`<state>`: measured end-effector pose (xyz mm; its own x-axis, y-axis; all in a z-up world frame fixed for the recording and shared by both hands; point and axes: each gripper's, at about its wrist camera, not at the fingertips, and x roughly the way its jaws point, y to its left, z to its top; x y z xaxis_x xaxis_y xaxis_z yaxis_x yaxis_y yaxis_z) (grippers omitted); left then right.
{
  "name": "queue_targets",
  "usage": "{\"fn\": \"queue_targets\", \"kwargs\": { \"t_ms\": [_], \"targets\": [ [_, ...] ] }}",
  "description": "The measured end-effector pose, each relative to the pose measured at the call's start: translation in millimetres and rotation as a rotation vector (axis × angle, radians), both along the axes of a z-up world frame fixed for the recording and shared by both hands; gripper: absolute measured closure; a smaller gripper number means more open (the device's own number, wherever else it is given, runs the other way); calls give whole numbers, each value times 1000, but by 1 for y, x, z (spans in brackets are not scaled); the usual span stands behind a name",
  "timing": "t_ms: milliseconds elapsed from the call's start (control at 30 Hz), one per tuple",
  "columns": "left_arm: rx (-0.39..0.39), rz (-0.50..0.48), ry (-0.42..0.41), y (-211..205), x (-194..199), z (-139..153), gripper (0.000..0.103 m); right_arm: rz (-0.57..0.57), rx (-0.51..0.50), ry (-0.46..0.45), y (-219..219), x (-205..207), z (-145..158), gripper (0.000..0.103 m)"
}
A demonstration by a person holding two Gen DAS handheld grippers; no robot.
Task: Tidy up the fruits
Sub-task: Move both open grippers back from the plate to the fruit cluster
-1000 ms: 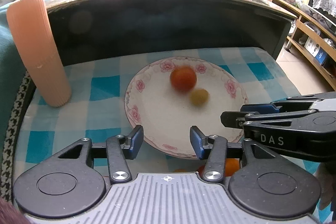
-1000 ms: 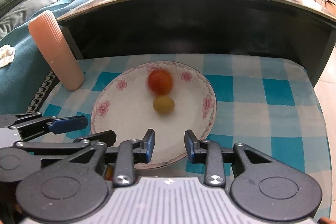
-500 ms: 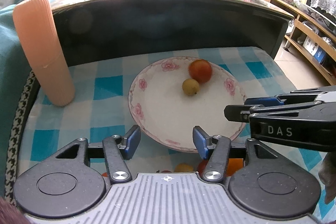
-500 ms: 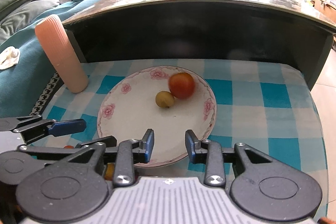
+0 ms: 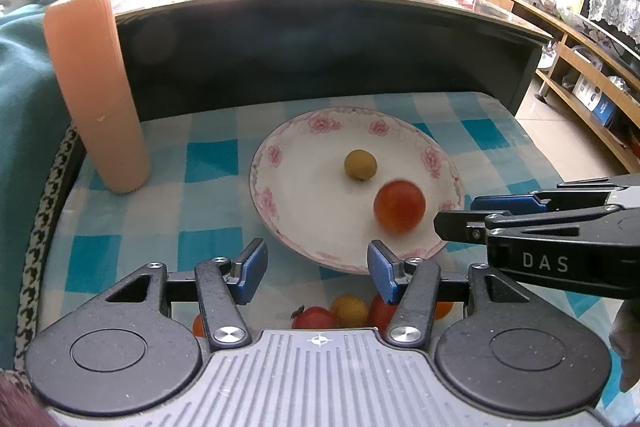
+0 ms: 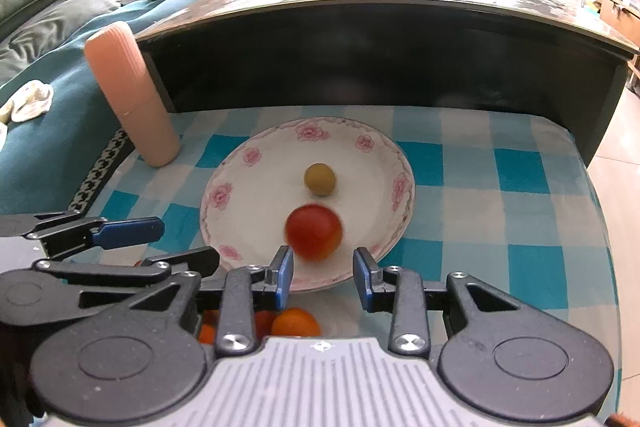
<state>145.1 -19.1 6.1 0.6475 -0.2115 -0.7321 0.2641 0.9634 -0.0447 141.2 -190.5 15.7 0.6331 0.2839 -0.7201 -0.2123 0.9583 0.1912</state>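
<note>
- The only writing I can read is "DAS", white capitals on the black body of my right gripper (image 5: 476,215), seen from the left wrist camera; a red-labelled box on the far dark table is too washed out to read.
- Red fruit (image 6: 314,233): round, glossy, red-orange, blurred at its edges, lying on the plate's near side, just ahead of my right fingertips.
- Small yellow fruit (image 6: 320,179): dull olive-yellow, sharp in view, sitting near the plate's middle, apart from the red one.
- Plate (image 6: 256,157): white, shallow, pink roses round the rim, resting on the blue-and-white checked cloth (image 6: 500,203), nearer its left half.
- More fruit (image 5: 348,309) lies by the cloth's near edge below my left gripper (image 5: 316,265): red, yellow and orange pieces, partly hidden by the fingers.
- Left gripper: blue pads well apart, nothing between them, over the plate's near rim.
- Right gripper: fingers spread too, empty, the red fruit just beyond the gap.
- Pink ribbed cylinder (image 6: 132,95) stands tilted at the cloth's far left corner.
- The cloth's right half is open; the dark table's overhang (image 6: 380,11) walls off the far edge, with loose fruit on top.
</note>
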Motion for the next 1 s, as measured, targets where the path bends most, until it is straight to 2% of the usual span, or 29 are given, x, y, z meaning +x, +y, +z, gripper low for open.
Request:
{"fn": "queue_targets", "kwargs": {
  "t_ms": [433, 1000],
  "targets": [
    [-17, 22, -3, 19, -25, 10, 38, 13, 7, 14, 7, -26, 3, 55],
    [1, 42, 46, 44, -47, -3, 37, 67, -13, 43, 20, -42, -3, 55]
  ]
}}
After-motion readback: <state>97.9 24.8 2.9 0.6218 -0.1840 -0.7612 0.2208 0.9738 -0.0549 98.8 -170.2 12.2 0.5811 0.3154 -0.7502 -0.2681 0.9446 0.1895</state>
